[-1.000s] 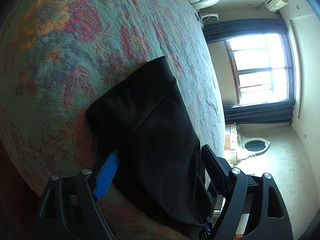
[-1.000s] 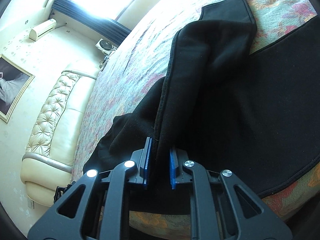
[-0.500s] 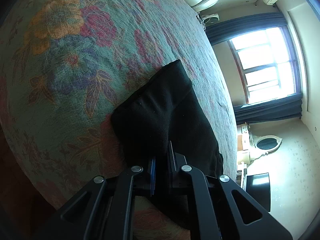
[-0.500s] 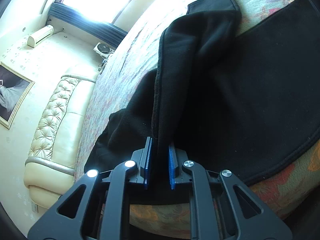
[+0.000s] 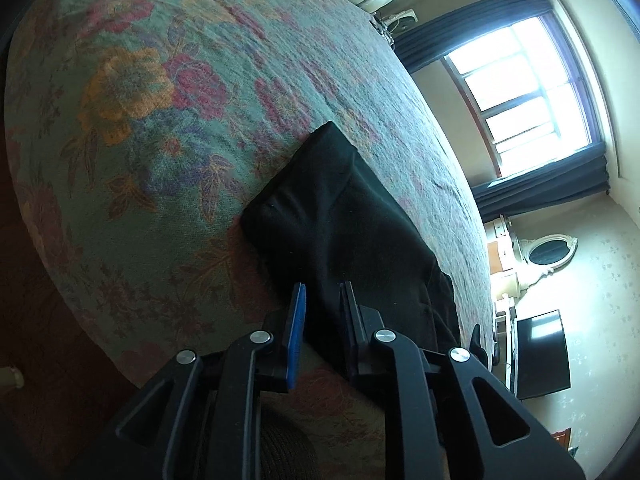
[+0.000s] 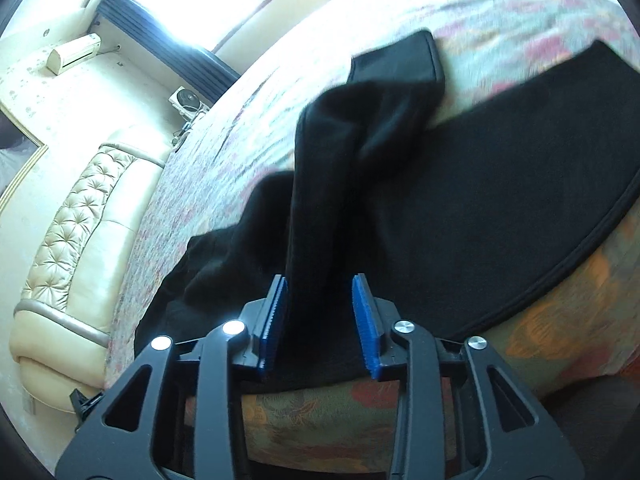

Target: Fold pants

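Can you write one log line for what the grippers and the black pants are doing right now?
left gripper: just opening, cloth between jaws | right gripper: just opening, releasing | pants: on floral bedspread

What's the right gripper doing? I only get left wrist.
Observer: The right gripper has just been opening. A raised fold of the pants runs between its jaws, unclamped.
Operator: Anything else on the bed?
Observer: A flat black cloth with a piped edge lies on the bedspread, right of that fold.
Operator: Where does the fold end?
Observer: At a hem resting on the bedspread, on the side towards the window.
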